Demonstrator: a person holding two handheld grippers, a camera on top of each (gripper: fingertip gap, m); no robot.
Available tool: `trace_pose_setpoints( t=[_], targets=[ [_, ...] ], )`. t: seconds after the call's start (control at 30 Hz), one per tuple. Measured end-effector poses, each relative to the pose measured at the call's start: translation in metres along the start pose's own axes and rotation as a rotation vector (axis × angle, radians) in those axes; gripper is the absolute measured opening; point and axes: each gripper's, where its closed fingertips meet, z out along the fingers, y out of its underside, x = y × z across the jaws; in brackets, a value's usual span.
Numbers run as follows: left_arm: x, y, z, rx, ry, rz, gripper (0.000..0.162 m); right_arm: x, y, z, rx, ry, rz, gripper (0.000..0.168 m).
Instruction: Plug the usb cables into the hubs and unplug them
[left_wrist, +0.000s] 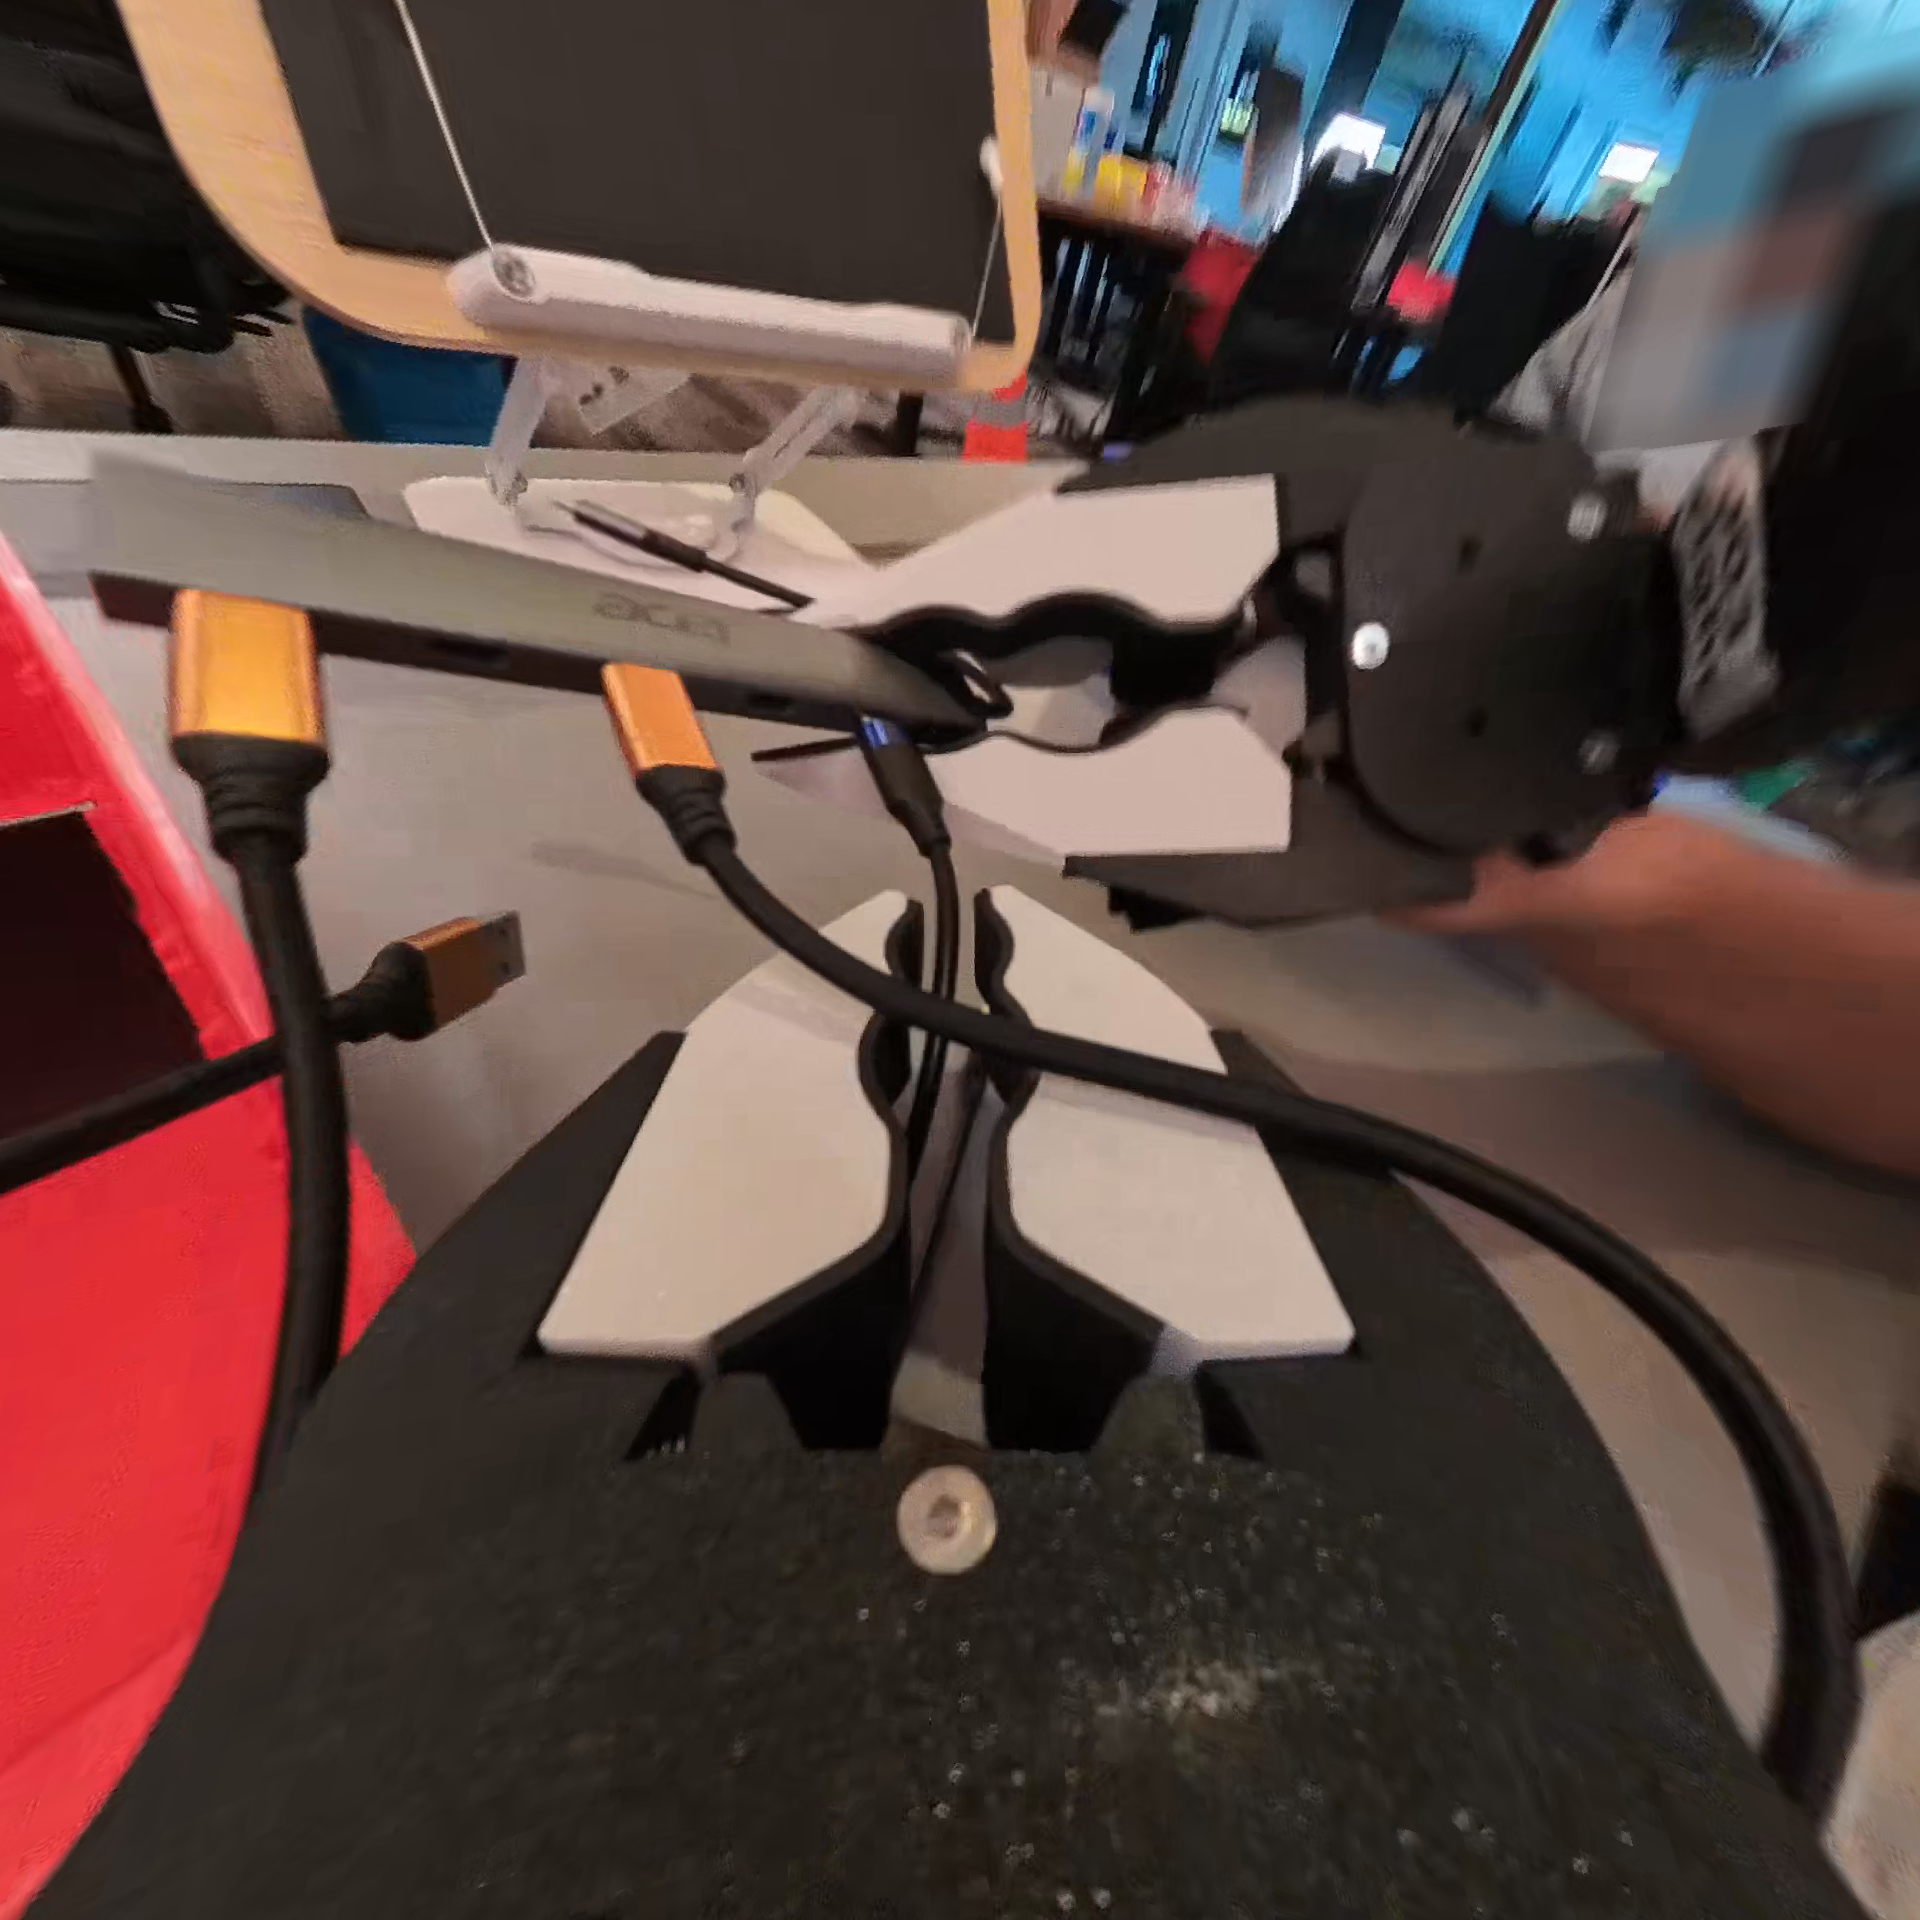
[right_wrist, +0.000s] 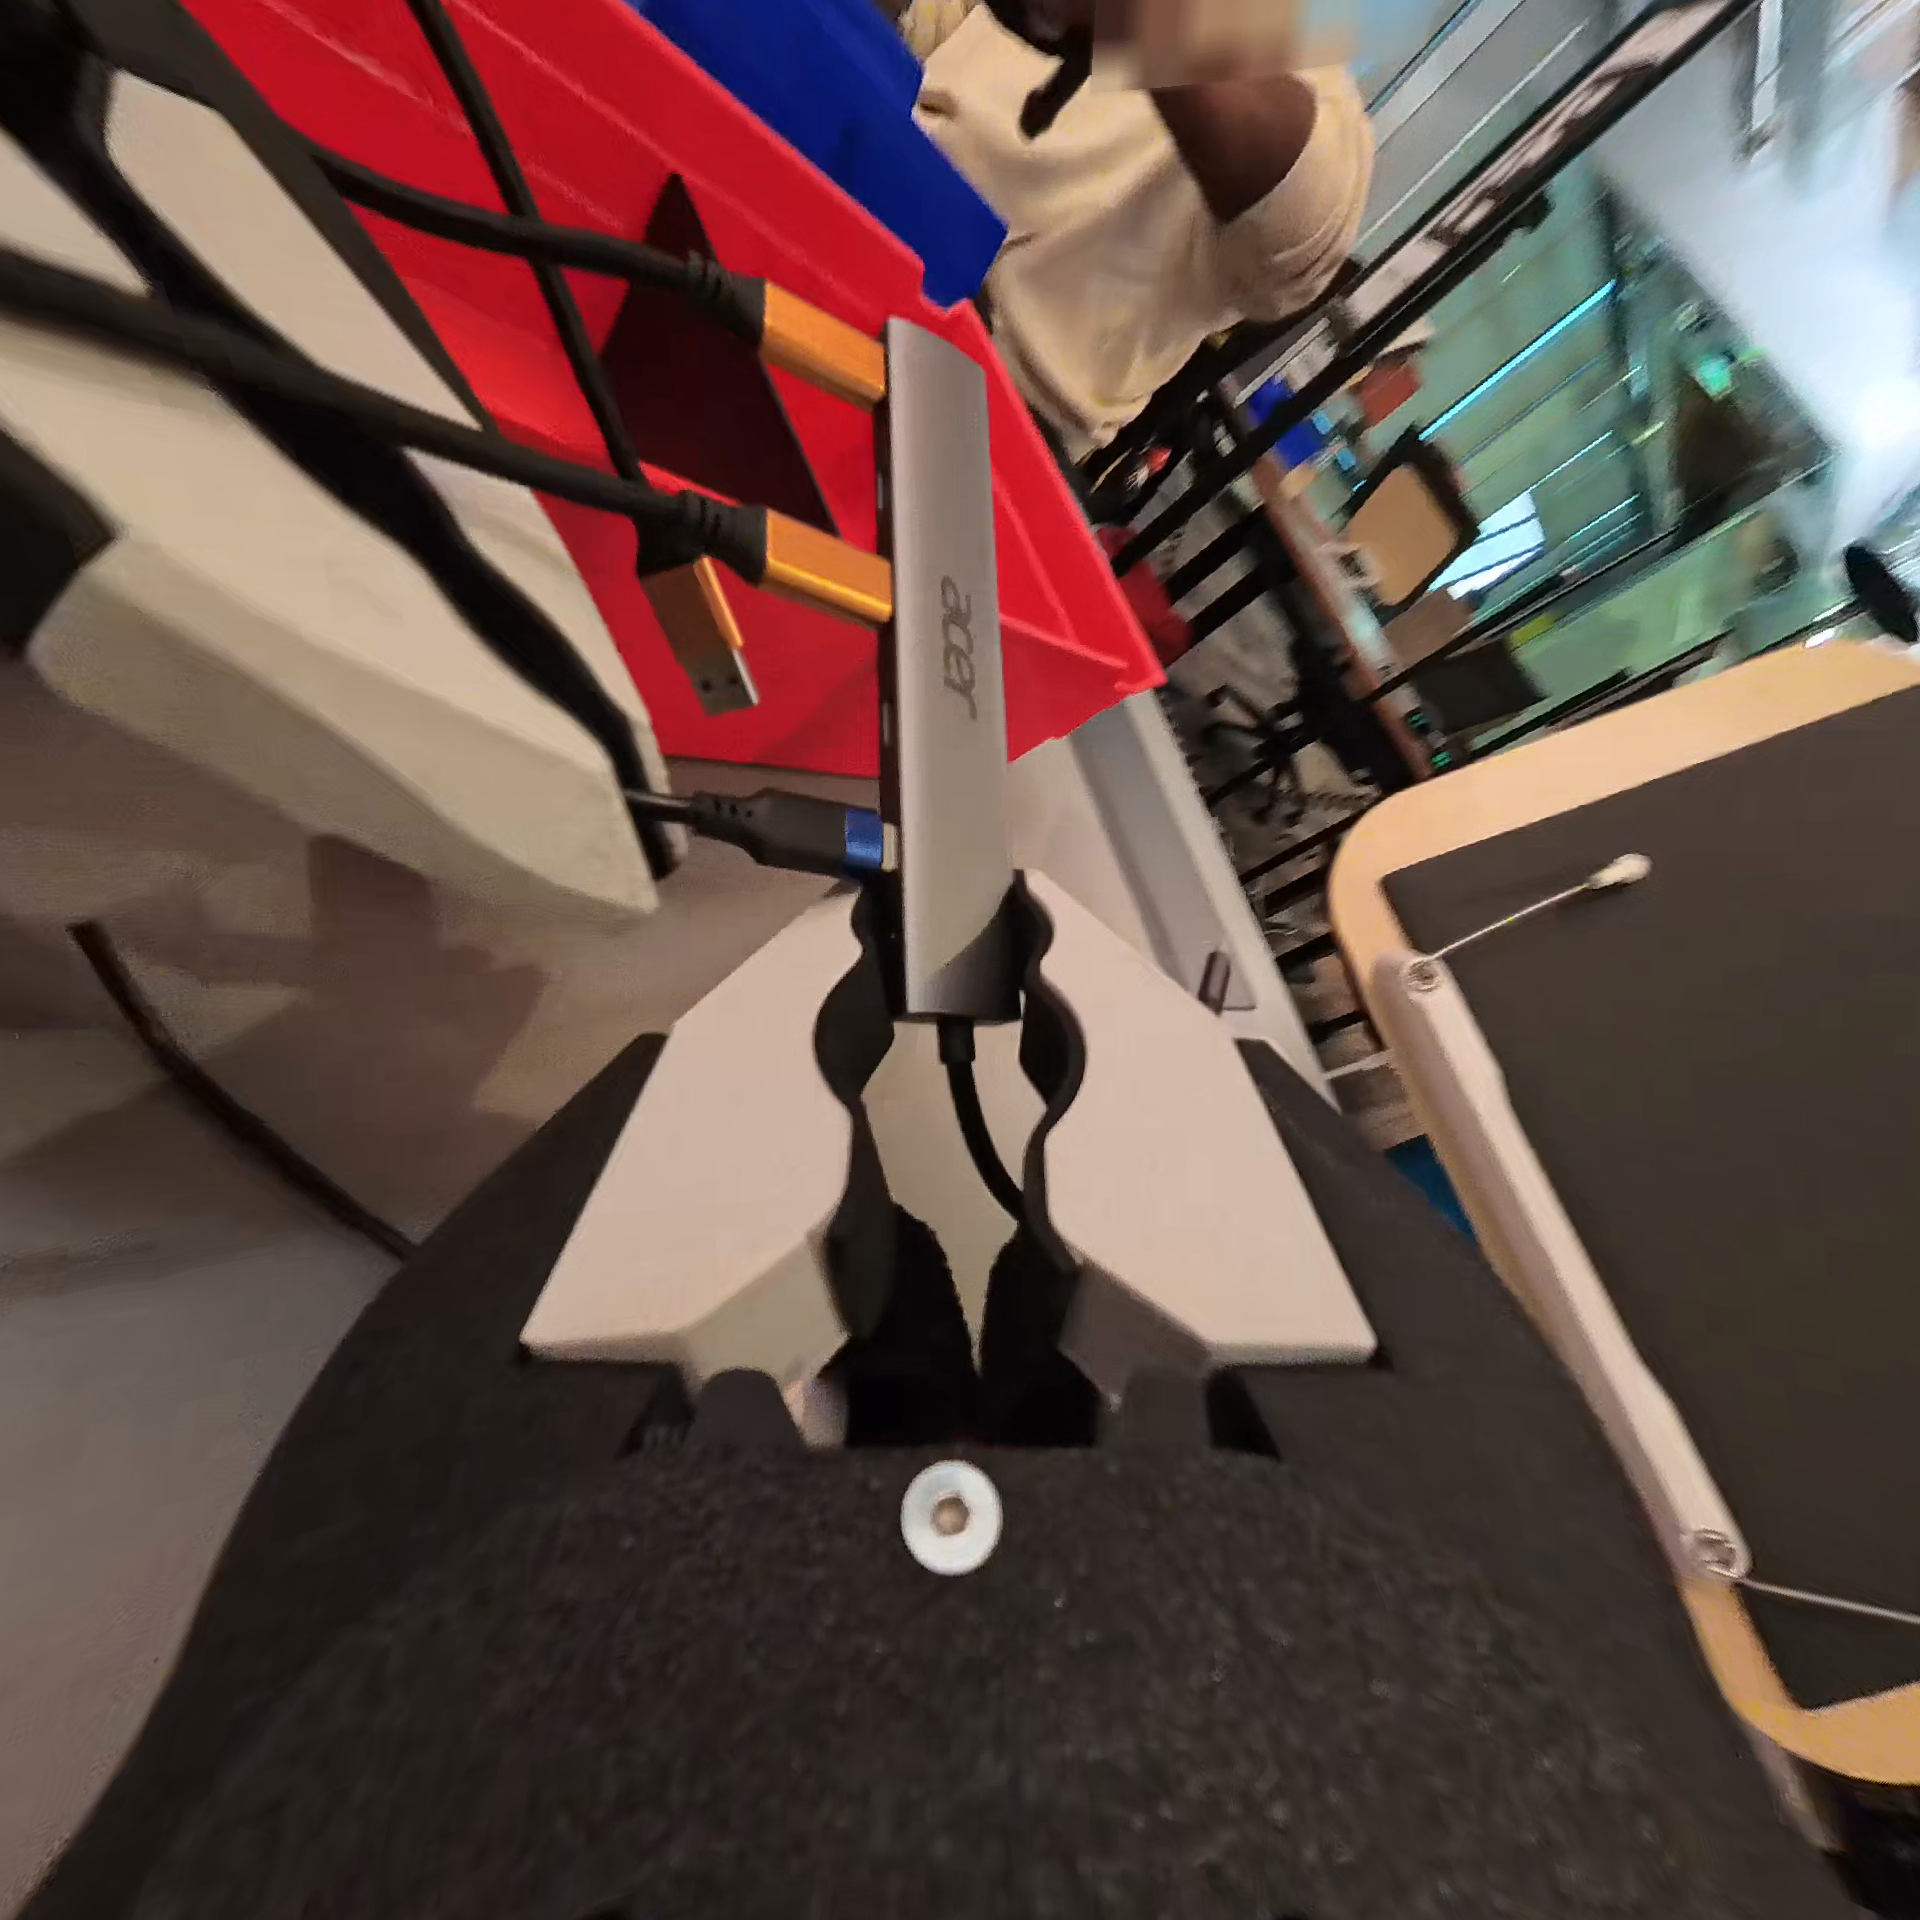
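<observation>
Right gripper (right_wrist: 940, 935) clamped on flat grey metal hub's (right_wrist: 951, 665) end — keeps it steady. Left gripper (left_wrist: 940, 935) pinched shut on thin black cable (left_wrist: 940, 904) — blue-tipped plug (left_wrist: 888, 743) sits in hub.

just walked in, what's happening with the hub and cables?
The right gripper is shut on one end of the slim grey metal USB hub. The left gripper pinches the thin black cable of a blue-tipped plug seated in the hub. Two orange-shelled plugs are plugged in; a third orange-shelled connector hangs loose by a red bin.
</observation>
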Motion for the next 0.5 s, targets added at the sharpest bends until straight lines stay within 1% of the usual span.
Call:
trace_pose_setpoints(
  t=[0.17,0.33,0.4,0.5],
  targets=[
    [0.003,-0.010,-0.004,0.089,0.099,-0.222,0.003,0.002,-0.011,-0.003,0.053,0.104,-0.085,0.017],
    [0.006,-0.023,-0.012,0.205,0.179,-0.385,0.003,0.008,-0.018,-0.008,0.103,0.168,-0.086,0.014],
    [0.007,-0.027,-0.014,0.234,0.179,-0.373,0.002,0.006,-0.019,-0.009,0.122,0.149,-0.028,0.013],
    [0.005,-0.029,-0.016,0.223,0.159,-0.268,0.003,-0.001,-0.021,-0.009,0.138,0.012,0.155,0.016]
  ],
)
